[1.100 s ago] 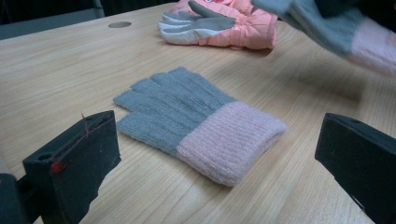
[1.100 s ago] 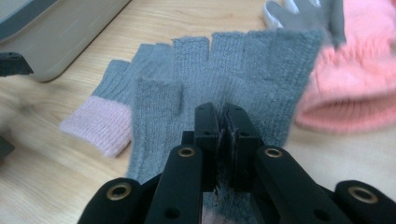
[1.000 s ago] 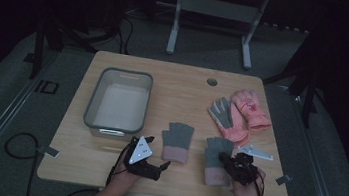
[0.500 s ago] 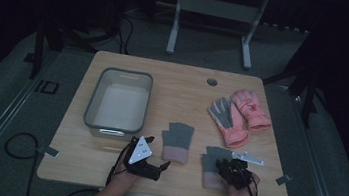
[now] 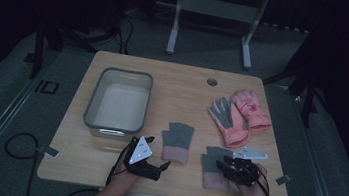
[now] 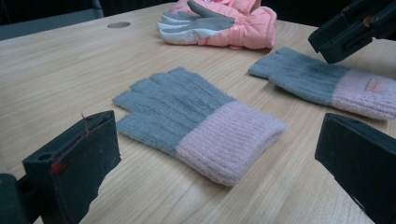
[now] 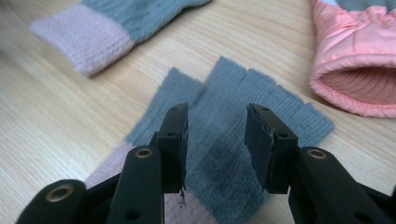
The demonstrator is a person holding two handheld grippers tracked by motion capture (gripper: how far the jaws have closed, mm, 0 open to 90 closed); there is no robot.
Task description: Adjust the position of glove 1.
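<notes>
Two grey knit gloves with pink cuffs lie flat near the table's front. One glove (image 5: 177, 141) (image 6: 201, 121) lies just ahead of my left gripper (image 5: 161, 167) (image 6: 217, 135), which is wide open and holds nothing. My right gripper (image 5: 227, 164) (image 7: 217, 126) hovers low over the other knit glove (image 5: 214, 168) (image 7: 261, 93). Its jaws have just been opening; they straddle the grey fabric without pressing on it. A pair of pink ski gloves (image 5: 240, 116) (image 6: 219, 23) (image 7: 359, 60) lies farther back on the right.
A grey plastic bin (image 5: 92, 99) stands on the wooden table (image 5: 183, 89) at the left, apparently with nothing in it. A white tag (image 5: 250, 153) lies beside the right hand. A round cable hole (image 5: 212, 81) sits near the far edge. Dark floor and stands surround the table.
The right-hand knit glove now lies slightly nearer the front edge, flat under the right gripper. The right hand shifted only a little. The left hand has not moved.
</notes>
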